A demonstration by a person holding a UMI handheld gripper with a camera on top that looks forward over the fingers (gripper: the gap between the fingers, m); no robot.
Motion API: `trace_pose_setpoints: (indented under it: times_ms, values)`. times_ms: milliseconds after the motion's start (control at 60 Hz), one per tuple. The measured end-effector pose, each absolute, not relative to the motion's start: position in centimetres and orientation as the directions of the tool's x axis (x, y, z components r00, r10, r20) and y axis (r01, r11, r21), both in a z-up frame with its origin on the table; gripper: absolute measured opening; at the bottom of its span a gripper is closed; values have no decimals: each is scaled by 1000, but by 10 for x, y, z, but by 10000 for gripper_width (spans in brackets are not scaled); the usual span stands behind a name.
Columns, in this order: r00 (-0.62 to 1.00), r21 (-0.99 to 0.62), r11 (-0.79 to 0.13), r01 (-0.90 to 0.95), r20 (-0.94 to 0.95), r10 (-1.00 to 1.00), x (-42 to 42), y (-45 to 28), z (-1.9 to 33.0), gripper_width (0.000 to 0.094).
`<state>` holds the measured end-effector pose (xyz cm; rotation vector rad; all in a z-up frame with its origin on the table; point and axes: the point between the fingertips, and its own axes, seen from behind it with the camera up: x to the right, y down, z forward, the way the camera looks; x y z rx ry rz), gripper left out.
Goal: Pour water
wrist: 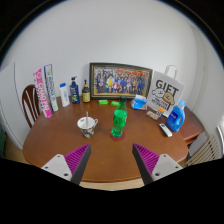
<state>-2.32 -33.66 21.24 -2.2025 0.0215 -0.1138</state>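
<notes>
A green plastic bottle (pixel 119 122) stands upright near the middle of the round brown table (pixel 60 140). A clear glass cup (pixel 87 126) stands just left of it, apart from it. My gripper (pixel 112 160) is open and empty, with its purple pads (pixel 73 158) wide apart at the table's near edge. Both bottle and cup are well beyond the fingers.
Along the far side stand a framed photo (pixel 121 80), a white gift bag (pixel 166 97), a blue dispenser (pixel 177 116), several bottles (pixel 74 91) and a tall box (pixel 44 92). A wooden chair (pixel 31 103) is at the left, another chair (pixel 205 148) at the right.
</notes>
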Motion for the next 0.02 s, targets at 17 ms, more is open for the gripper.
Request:
trace_pose_setpoints:
  times_ms: [17]
  values:
    - [996,-805,-593,27,74,-55,-22,-337,213,856]
